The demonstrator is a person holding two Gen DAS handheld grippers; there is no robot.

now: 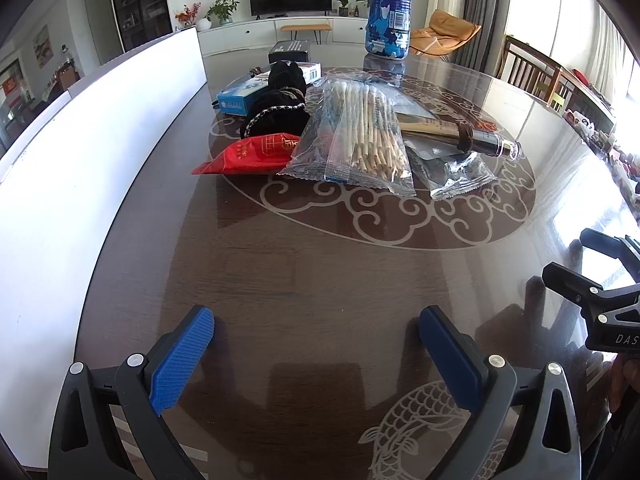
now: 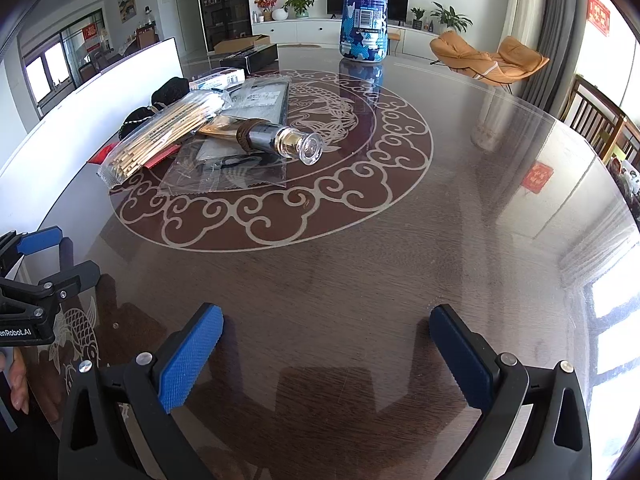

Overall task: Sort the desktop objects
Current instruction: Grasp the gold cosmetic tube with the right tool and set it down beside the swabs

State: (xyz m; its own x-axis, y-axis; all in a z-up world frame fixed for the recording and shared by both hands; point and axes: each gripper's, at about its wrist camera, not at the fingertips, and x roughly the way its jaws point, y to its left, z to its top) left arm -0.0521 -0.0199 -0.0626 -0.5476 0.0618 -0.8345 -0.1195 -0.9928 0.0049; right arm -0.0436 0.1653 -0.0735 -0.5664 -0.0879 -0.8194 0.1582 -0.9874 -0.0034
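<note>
A pile of objects lies on the dark round table [image 1: 320, 280]: a clear bag of wooden sticks [image 1: 368, 132] [image 2: 164, 132], a red packet [image 1: 256, 152], a black plush item [image 1: 280, 100], a blue-and-white box [image 1: 248, 92], a dark bottle with a clear cap [image 1: 480, 142] [image 2: 280, 142] lying on its side, and a clear packet [image 1: 456, 172] [image 2: 224, 172]. My left gripper [image 1: 316, 332] is open, well short of the pile. My right gripper [image 2: 326, 332] is open too, over bare tabletop, with nothing between its fingers.
A tall blue camouflage bottle [image 1: 390, 8] [image 2: 365, 12] stands at the table's far side. A white board [image 1: 80, 128] runs along the left edge. Dark boxes [image 2: 256, 56] lie behind the pile. Wooden chairs [image 2: 600, 120] stand on the right.
</note>
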